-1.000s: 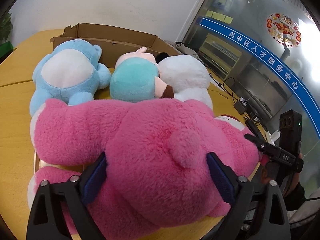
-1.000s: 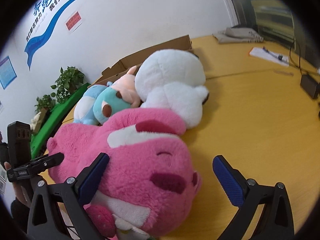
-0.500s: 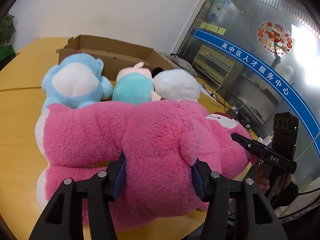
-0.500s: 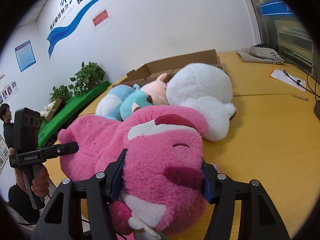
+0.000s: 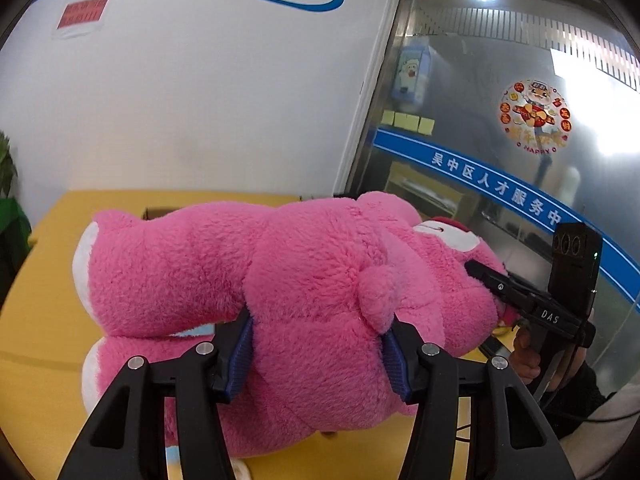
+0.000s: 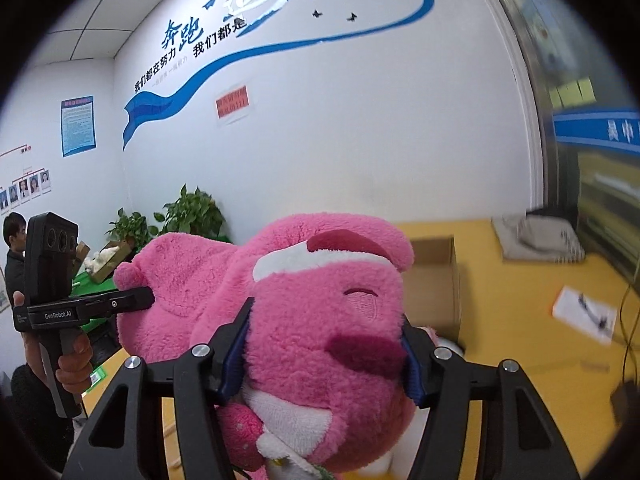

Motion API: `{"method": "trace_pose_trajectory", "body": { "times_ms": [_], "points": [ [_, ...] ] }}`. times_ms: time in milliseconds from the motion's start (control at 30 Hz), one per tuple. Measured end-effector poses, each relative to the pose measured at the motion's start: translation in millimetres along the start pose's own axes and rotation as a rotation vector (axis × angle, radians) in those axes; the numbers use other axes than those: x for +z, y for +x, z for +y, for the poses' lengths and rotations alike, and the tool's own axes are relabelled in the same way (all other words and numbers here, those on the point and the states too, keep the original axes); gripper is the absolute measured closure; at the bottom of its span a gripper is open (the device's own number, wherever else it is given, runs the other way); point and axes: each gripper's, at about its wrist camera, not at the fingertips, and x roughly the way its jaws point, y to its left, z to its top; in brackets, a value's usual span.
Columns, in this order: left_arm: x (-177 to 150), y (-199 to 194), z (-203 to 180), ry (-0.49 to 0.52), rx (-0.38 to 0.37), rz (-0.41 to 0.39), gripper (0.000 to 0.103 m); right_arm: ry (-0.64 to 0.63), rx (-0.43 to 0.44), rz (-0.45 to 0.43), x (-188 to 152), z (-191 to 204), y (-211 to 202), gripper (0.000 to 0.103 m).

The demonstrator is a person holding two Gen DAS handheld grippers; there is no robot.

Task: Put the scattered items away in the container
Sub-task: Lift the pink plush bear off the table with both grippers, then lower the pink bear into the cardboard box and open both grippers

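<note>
A big pink plush bear (image 5: 320, 280) is held up off the yellow table (image 5: 36, 320) by both grippers. My left gripper (image 5: 318, 354) is shut on its rump, by the round tail. My right gripper (image 6: 326, 354) is shut on its head (image 6: 320, 320), at the snout. Each gripper shows in the other's view: the right one (image 5: 532, 304) at the bear's head, the left one (image 6: 80, 308) at its back end. The cardboard box (image 6: 434, 280) stands behind the bear, mostly hidden. The other plush toys are hidden behind and below the bear.
A folded grey cloth (image 6: 536, 240), a sheet of paper (image 6: 582, 316) and cables (image 6: 628, 320) lie on the table at the right. Potted plants (image 6: 192, 216) stand by the white wall. A glass partition (image 5: 500, 140) stands beyond the table.
Both grippers have closed on the pink bear and lifted it off the table. The blue, teal and white plush toys have dropped out of sight below it.
</note>
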Motion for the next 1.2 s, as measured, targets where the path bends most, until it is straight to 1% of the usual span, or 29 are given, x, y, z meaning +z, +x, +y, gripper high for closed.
{"method": "trace_pose_trajectory", "body": {
  "times_ms": [67, 133, 267, 333, 400, 500, 600, 633, 667, 733, 767, 800, 833, 867, 900, 933, 967, 1000, 1033, 1100, 1167, 1200],
  "points": [
    [30.4, 23.9, 14.7, 0.003, 0.003, -0.006, 0.044, -0.009, -0.003, -0.022, 24.8, -7.4, 19.9, 0.042],
    [58.7, 49.4, 29.4, 0.004, 0.011, -0.006, 0.044, -0.015, -0.011, -0.037, 51.5, -19.0, 48.4, 0.042],
    [113.1, 111.1, 67.1, 0.011, 0.026, 0.006, 0.044, -0.015, -0.029, -0.053, 96.4, -49.6, 115.2, 0.042],
    [134.2, 150.6, 91.5, -0.007, 0.021, 0.038, 0.044, 0.003, -0.042, -0.037, 109.0, -66.9, 149.6, 0.042],
    [143.7, 190.5, 114.9, -0.029, 0.015, 0.076, 0.044, 0.016, -0.063, -0.016, 113.2, -84.2, 184.6, 0.042],
    [140.4, 256.5, 152.8, -0.072, 0.013, 0.154, 0.044, 0.039, -0.101, 0.029, 106.9, -113.6, 239.4, 0.042],
    [116.4, 327.0, 189.5, -0.117, 0.023, 0.265, 0.044, 0.079, -0.147, 0.11, 86.1, -146.8, 295.6, 0.042],
    [105.5, 345.3, 196.5, -0.131, 0.023, 0.305, 0.046, 0.095, -0.166, 0.152, 74.9, -158.4, 314.9, 0.042],
    [93.9, 362.1, 202.3, -0.143, 0.011, 0.346, 0.048, 0.105, -0.181, 0.194, 63.9, -168.0, 331.6, 0.042],
    [70.4, 394.7, 208.5, -0.155, -0.044, 0.436, 0.056, 0.12, -0.2, 0.283, 40.9, -183.6, 359.5, 0.042],
    [59.6, 403.7, 205.3, -0.143, -0.043, 0.461, 0.056, 0.125, -0.224, 0.331, 29.3, -189.8, 371.5, 0.042],
    [52.7, 408.2, 199.8, -0.105, -0.021, 0.464, 0.056, 0.134, -0.274, 0.374, 17.6, -197.3, 382.0, 0.042],
    [50.1, 409.5, 195.1, -0.068, -0.003, 0.457, 0.054, 0.153, -0.304, 0.401, 8.6, -206.5, 388.9, 0.042],
    [50.4, 408.0, 192.2, -0.046, 0.004, 0.448, 0.053, 0.184, -0.306, 0.413, 4.2, -215.6, 391.6, 0.042],
    [51.8, 406.0, 190.6, -0.036, 0.001, 0.446, 0.052, 0.225, -0.306, 0.42, 2.5, -224.8, 391.9, 0.038],
    [53.9, 403.8, 190.7, -0.033, -0.003, 0.448, 0.049, 0.253, -0.311, 0.422, 3.2, -231.2, 391.5, 0.036],
    [56.7, 401.5, 190.8, -0.034, -0.002, 0.451, 0.048, 0.25, -0.315, 0.419, 5.0, -233.2, 392.1, 0.033],
    [59.4, 398.2, 191.1, -0.036, 0.004, 0.451, 0.048, 0.227, -0.319, 0.417, 7.0, -233.3, 393.2, 0.03],
    [61.6, 392.7, 192.9, -0.039, 0.018, 0.448, 0.048, 0.194, -0.327, 0.418, 8.5, -231.1, 394.1, 0.025],
    [67.2, 374.7, 200.2, -0.038, 0.058, 0.44, 0.044, 0.153, -0.348, 0.411, 12.4, -226.1, 389.9, 0.025],
    [68.9, 348.8, 208.8, -0.006, 0.099, 0.448, 0.034, 0.154, -0.309, 0.376, 22.3, -218.5, 373.0, 0.025],
    [70.1, 338.5, 211.5, 0.014, 0.119, 0.457, 0.034, 0.156, -0.276, 0.361, 30.2, -210.2, 362.5, 0.024]
  ]
}}
